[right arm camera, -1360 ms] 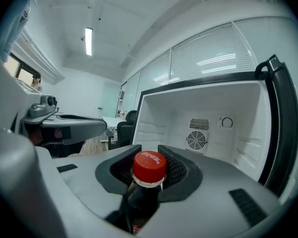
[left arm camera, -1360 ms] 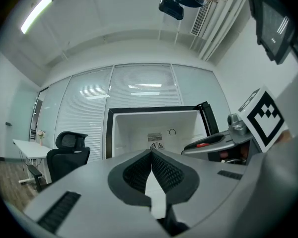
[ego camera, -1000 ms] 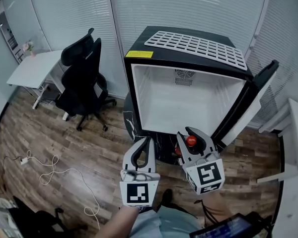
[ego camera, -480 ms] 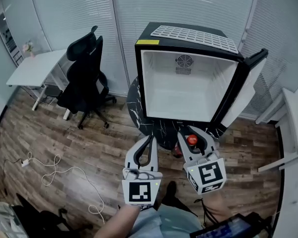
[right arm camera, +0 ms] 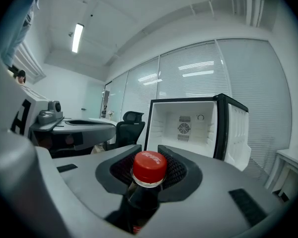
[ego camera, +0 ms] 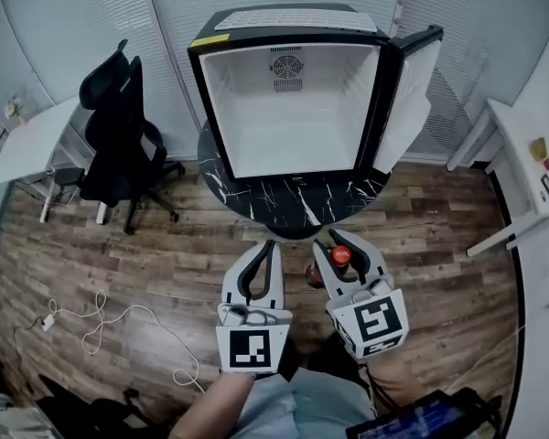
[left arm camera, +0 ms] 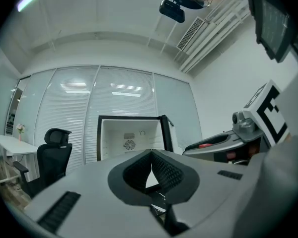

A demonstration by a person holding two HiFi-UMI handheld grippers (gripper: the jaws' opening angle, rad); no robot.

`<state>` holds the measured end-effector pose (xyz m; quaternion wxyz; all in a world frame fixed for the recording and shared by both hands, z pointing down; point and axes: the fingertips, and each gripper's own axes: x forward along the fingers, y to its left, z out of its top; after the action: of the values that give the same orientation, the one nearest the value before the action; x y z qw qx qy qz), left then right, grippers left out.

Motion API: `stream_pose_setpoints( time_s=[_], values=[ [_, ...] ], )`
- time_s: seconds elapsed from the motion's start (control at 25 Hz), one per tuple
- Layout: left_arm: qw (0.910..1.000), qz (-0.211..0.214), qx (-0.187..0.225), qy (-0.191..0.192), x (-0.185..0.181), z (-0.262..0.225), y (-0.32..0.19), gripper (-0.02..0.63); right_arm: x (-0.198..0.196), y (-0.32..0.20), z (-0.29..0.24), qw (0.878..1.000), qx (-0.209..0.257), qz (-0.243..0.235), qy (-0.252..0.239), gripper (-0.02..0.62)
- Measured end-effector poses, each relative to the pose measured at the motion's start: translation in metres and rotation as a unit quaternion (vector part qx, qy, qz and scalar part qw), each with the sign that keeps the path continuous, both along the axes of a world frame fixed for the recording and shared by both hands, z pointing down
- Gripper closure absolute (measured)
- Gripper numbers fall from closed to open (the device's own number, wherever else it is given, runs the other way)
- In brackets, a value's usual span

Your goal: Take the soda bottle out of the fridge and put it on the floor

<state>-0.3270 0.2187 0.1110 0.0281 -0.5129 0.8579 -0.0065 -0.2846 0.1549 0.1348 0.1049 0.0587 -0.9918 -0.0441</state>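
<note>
The soda bottle (ego camera: 340,257) is gripped at the neck by the right tongs (ego camera: 341,243) and is now carried further back from the emptied fridge (ego camera: 293,108), above the floor (ego camera: 146,263). The left tongs (ego camera: 269,245) are closed, empty. Lowering is judged next.

Left claw (left arm camera: 151,155) shut, tips meeting, nothing caught between. Straight beyond the tips, open fridge (left arm camera: 131,138), white inside, door swung to the right. Off to the left, black office chair (left arm camera: 52,155) and white table (left arm camera: 7,142). Close on the right, right claw (left arm camera: 196,148) with the red cap of the soda bottle (left arm camera: 206,145) showing in it.
</note>
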Motion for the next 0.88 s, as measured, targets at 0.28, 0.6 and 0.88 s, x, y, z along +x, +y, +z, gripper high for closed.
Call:
stream_pose_setpoints(
  time_s=[0.28,0.6,0.88],
  values=[
    [0.9979,0.064,0.001,-0.003,0.063,-0.001,-0.058,0.590,0.061,-0.040,-0.001,0.999,0.007,0.038,-0.030,0.480],
    [0.9896,0.143,-0.008,-0.009,0.149,0.013,-0.137,0.591,0.154,-0.109,0.003,0.994,0.011,0.109,-0.031,0.480],
    [0.9701,0.242,-0.011,-0.014,0.240,0.018,-0.211,0.591,0.245,-0.167,0.013,0.980,0.015,0.197,-0.023,0.480]
  ],
)
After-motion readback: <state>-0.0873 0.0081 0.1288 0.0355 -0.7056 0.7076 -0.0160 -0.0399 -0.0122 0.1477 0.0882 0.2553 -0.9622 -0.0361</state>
